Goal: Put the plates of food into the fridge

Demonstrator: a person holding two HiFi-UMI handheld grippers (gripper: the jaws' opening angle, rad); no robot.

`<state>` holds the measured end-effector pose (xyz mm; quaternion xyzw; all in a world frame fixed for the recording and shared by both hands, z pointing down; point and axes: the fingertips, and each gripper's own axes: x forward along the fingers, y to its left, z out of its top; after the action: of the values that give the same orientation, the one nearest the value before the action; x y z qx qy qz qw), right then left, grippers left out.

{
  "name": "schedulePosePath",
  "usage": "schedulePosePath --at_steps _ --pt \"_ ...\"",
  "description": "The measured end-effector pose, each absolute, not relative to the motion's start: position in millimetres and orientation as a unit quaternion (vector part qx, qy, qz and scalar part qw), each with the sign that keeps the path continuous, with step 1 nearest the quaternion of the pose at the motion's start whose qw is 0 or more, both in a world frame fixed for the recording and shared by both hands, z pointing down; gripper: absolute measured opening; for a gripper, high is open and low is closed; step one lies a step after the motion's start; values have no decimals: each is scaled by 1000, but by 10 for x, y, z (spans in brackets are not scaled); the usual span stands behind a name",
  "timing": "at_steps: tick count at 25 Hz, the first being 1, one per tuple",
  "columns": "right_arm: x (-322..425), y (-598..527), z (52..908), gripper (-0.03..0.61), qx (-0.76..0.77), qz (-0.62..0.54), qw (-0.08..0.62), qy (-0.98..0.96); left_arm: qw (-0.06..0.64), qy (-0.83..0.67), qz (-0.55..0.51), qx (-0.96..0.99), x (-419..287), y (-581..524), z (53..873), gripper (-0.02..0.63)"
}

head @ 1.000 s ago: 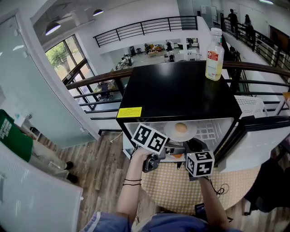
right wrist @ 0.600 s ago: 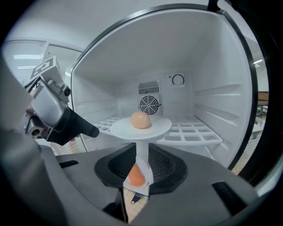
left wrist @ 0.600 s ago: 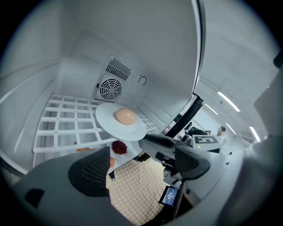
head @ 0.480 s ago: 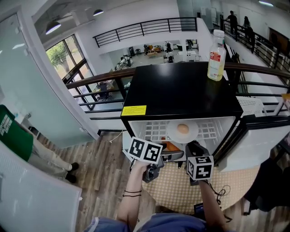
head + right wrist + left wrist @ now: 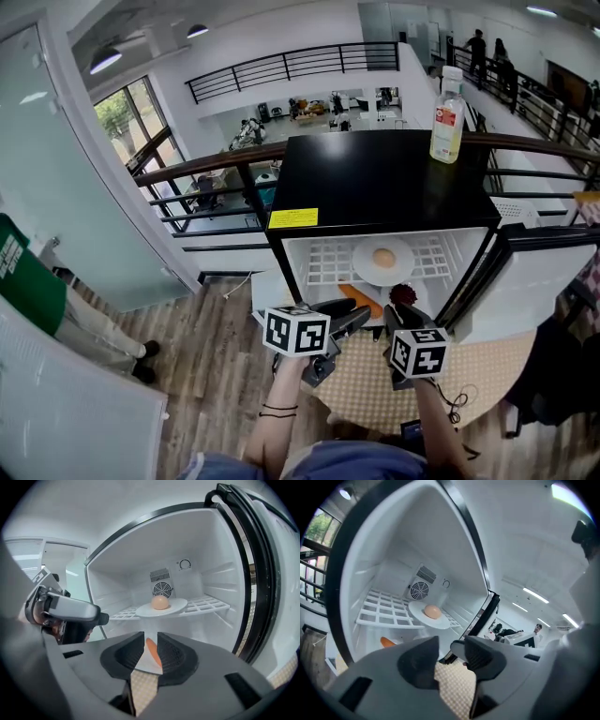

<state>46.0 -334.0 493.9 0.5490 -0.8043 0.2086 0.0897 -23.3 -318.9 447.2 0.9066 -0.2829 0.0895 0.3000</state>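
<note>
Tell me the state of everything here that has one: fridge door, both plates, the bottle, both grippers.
fridge door: wide open.
upper plate: on the wire shelf, round tan food on it.
lower plate: under that shelf, orange food on it.
bottle: upright on the fridge, capped.
left gripper: jaws apart, just been closing, nothing between.
right gripper: jaws a narrow gap apart, gripping nothing.

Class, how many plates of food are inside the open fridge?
2. One white round plate with a pale bun sits on the wire shelf; a second white plate with an orange piece lies beneath. Others may be hidden.
</note>
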Motion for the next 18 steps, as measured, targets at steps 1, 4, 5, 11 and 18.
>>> schedulePosePath --at_steps 1,4,5,11,18 --pt "410 -3280 4946 95 547 209 91 -805 291 -295 77 907 -294 -3162 4459 135" --pt "249 -3078 4979 92 543 213 90 -807 278 -301 61 910 -446 -2983 4473 98" --pt "194 -3005 4996 91 541 218 87 -807 279 -299 61 910 -494 -2904 4495 98" --pt "-159 -2502 5153 81 534 247 74 -805 301 -299 49 904 -820 -2403 4694 71" --pt "-241 -1860 5389 62 541 273 82 -792 324 -294 37 898 -981 -1866 4956 60"
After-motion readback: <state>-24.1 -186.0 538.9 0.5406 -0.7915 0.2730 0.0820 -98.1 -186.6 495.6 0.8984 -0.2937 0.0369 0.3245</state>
